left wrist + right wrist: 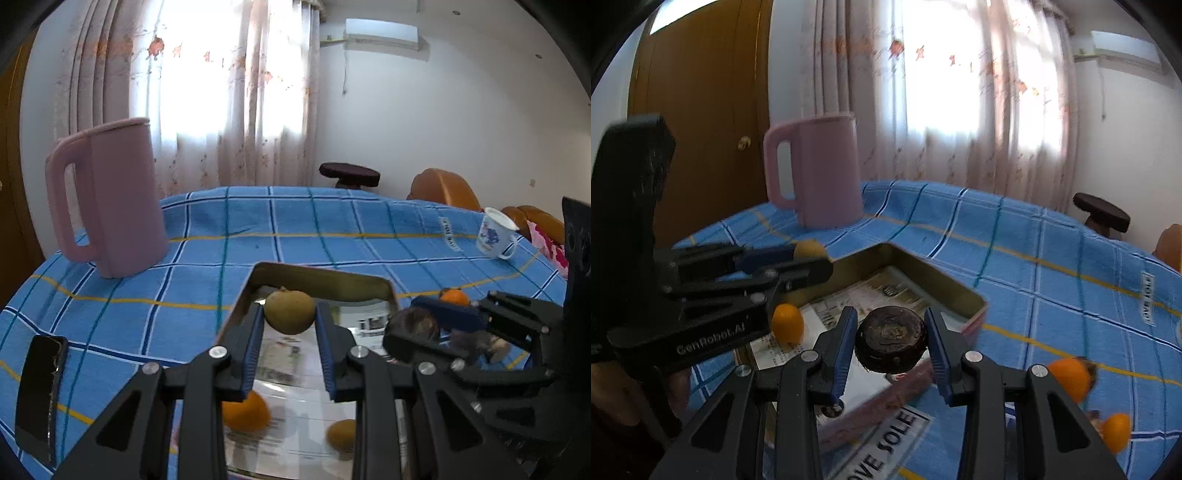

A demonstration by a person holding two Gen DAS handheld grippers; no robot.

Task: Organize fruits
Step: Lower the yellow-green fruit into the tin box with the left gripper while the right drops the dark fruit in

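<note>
Our left tool (290, 323) is matte black with ribbed blue pads and silver screw heads along its linkage arms. Our right tool (892, 341) matches. White "GenRobot.AI" lettering marks the left tool's body at nine o'clock in the right wrist view.

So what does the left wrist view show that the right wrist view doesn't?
Only the left wrist view: a white mug, a black phone and the air conditioner.
Only the right wrist view: a brown door and two orange fruits lying on the cloth.
Both: the pink jug, the metal tray, the blue checked cloth, and each hand-held gripper shut on a fruit.
</note>
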